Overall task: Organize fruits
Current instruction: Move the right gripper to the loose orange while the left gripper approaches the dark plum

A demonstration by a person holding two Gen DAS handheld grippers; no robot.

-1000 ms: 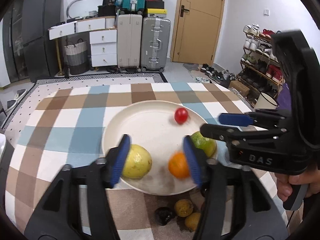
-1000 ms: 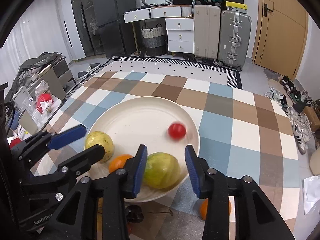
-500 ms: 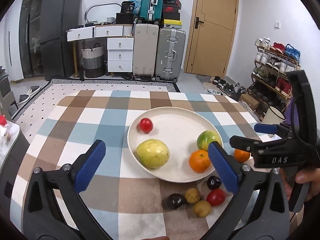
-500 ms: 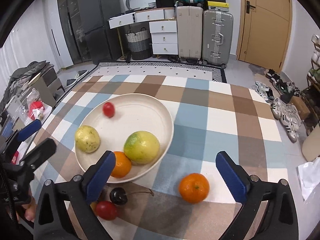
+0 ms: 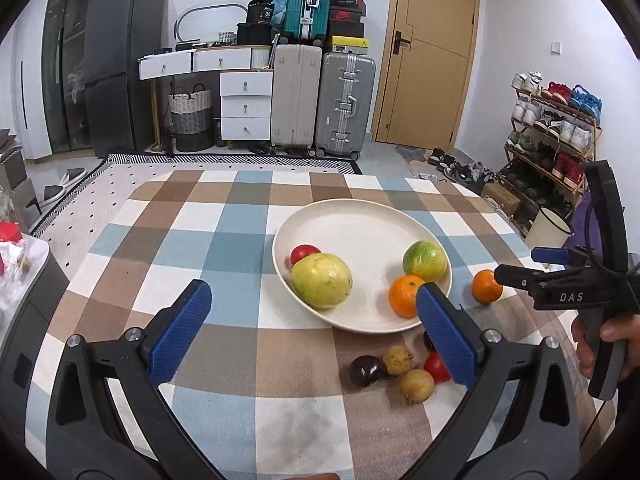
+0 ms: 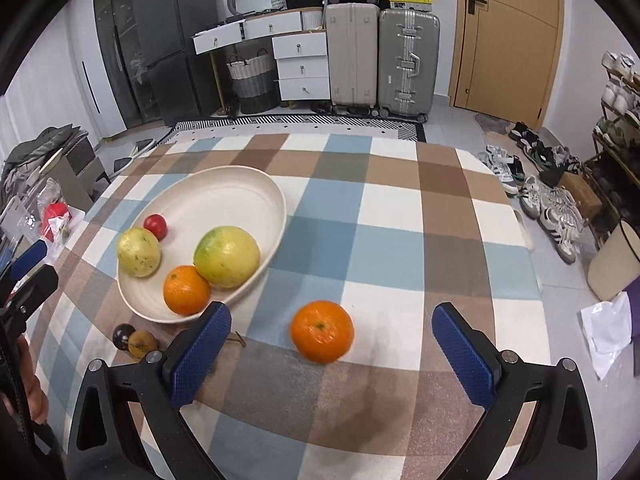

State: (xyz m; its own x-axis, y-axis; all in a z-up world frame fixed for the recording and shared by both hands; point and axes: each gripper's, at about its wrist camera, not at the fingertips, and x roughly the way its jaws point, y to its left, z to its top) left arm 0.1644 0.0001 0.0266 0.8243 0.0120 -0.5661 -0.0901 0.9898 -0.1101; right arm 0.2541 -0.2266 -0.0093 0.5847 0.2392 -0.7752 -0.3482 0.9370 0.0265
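Cream plate (image 5: 436,240) sits on the checked surface (image 5: 224,236), holding 4 fruits: yellow-green fruit (image 5: 322,280), greener fruit (image 5: 425,259), orange (image 5: 405,295), small red fruit (image 5: 304,253) tucked behind the yellow-green one; loose orange (image 6: 322,331) sits outside the plate, just ahead of the right claw (image 6: 332,352) and between its fingers' line; right claw released, nothing gripped; left claw (image 5: 314,334) also spread wide and empty, aimed toward the plate's near rim; small fruit cluster (image 5: 400,368) (dark, 2 brownish, 1 red) lies on the surface just below the plate, beside the left claw's right finger.

Risks, as I judge them: loose orange is round and on cloth, so an off-centre pinch likely rolls it away toward the surface edge; the 2 claws sit near each other by the plate, so simultaneous reaches could clash; clipping the plate rim could tip it and spill the 4 fruits; small cluster pieces are tight together, so grabbing 1 may scatter the others.
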